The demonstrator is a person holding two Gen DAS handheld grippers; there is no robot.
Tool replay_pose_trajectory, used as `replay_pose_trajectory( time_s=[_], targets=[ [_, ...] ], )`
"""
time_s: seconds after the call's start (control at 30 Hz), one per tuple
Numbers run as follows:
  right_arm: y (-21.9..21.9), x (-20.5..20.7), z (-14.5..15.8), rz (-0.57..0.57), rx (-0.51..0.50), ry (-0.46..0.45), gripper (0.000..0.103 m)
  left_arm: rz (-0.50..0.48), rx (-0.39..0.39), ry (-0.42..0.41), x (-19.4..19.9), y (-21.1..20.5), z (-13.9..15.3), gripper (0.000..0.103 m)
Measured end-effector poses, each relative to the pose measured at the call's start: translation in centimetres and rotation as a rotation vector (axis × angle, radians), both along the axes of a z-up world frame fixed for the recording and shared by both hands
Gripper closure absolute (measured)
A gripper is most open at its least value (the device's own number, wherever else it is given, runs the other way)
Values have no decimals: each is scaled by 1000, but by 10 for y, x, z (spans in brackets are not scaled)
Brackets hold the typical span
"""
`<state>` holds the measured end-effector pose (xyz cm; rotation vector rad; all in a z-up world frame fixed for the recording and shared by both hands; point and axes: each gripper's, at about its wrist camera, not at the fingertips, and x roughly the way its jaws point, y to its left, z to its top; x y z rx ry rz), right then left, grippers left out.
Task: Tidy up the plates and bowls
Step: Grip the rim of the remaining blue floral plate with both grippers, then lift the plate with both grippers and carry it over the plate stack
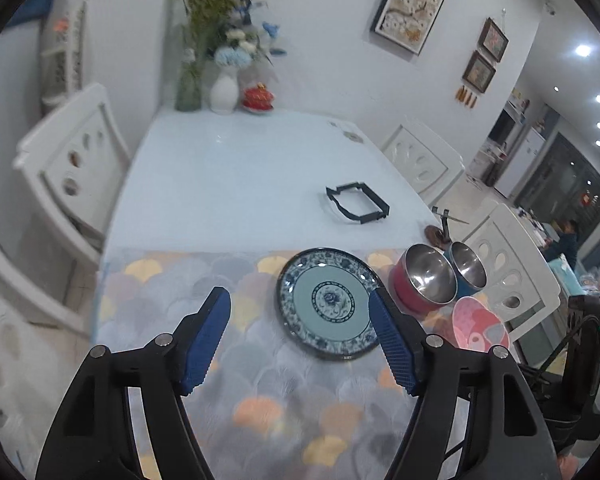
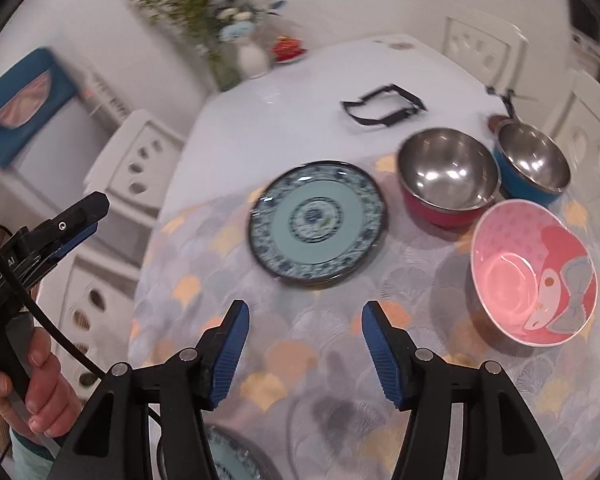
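left fingers [image 1: 299, 326]: spread apart, nothing between them, held above the patterned mat [image 1: 236, 360].
right fingers [image 2: 305, 338]: likewise parted and empty, over the mat [image 2: 320, 380].
nearest item: part of a second patterned plate [image 2: 236, 460] shows at the bottom edge of the right wrist view, below my right fingers; mostly hidden.
blue plate [image 2: 316, 222]: flat on the mat, ahead of both pairs of fingers, apart from the bowls.
pink bowl [image 2: 534, 270]: right of the plate, tilted on its side, mouth toward me.
red bowl [image 2: 448, 184] and blue bowl [image 2: 534, 168]: steel-lined, upright, side by side and touching, behind the pink bowl.
far tabletop [image 1: 228, 176]: black frame [image 1: 358, 204], vases at the wall.
risk: the tilted pink bowl may roll if nudged at its rim; the plate's low glazed edge may slip from a shallow pinch; bowls crowd each other, so a wide approach could knock a neighbour.
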<state>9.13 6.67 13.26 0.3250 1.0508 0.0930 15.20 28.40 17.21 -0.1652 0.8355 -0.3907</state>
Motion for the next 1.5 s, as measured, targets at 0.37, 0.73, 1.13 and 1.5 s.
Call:
replay_pose_trajectory(
  time_s=[0.37,0.73,1.13,1.5],
  targets=[
    [-24,56,-65,-185,28,151,47,-122,-16,208,84,-25,-98,36],
    [-19,89,-92,-215,-55,183,47,-177,-40,295,123,-37,-147,42],
    [-20,101,-111,-212,-127,201,58,-225,-61,284,140,-45,-158,67],
    [-9,112,-111,-171,-135,175,72,-234,-79,283,135,-45,-160,74]
  ],
)
